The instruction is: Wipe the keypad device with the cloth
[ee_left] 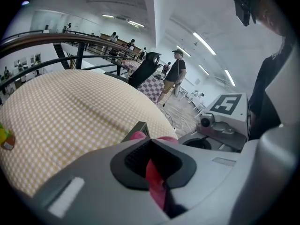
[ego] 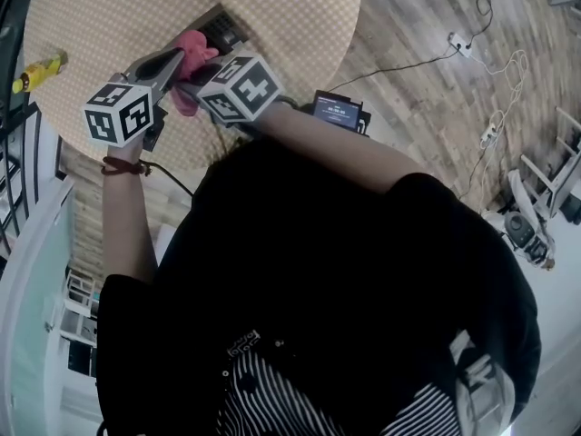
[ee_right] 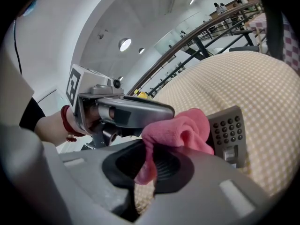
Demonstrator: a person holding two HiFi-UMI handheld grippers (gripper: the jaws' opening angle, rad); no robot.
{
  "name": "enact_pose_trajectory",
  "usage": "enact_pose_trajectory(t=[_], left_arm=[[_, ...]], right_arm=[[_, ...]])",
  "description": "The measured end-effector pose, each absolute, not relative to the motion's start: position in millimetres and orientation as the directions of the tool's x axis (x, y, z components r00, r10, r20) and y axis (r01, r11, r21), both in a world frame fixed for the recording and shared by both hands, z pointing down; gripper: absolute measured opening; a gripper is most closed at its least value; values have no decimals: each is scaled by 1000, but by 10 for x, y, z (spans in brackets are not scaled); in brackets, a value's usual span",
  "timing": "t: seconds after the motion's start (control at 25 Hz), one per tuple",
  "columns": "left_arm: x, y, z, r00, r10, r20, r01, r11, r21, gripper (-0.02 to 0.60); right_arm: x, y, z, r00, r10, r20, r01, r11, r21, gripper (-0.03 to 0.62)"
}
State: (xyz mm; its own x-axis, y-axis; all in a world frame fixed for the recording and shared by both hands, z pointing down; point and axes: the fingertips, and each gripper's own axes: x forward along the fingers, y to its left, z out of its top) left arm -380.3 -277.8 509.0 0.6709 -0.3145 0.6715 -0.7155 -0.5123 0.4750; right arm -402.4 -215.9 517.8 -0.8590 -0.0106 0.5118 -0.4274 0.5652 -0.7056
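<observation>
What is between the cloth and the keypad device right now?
Nothing visible. The cloth, pinched by the left gripper and the right gripper, hangs right beside the keypad device, with no object between them.

Left gripper [ee_left: 153, 168]: your jaws are pinched together on a fold of the pink cloth [ee_right: 180, 128].
Right gripper [ee_right: 146, 165]: your jaws clamp the same cloth, their tips just beside the other gripper's.
Left forearm [ego: 123, 216]: bare, reaching forward, with a dark red band [ego: 118, 166] at your wrist.
Right forearm [ego: 336, 148]: bare, angled in towards your left.
</observation>
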Motion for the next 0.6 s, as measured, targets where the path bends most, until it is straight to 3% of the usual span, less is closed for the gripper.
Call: enact_pose_trajectory(t=[0.12, 0.32, 0.6], left_arm=[[-3908, -2889, 5174, 642, -321, 696, -735, -516, 440, 5], [-4010, -3084, 5279, 578, -308, 756, -755, -554, 352, 5], [-3891, -3198, 5487, 572, -261, 777, -746, -559, 362, 5]], right_arm=[[-4062, -2201, 5300, -852, -15, 523, -433, 579, -691, 46], [-3886, -2083, 5891, -747, 34, 664, -545, 541, -641, 46], [-3905, -2128, 5853, -766, 1, 643, -538, 547, -641, 46]])
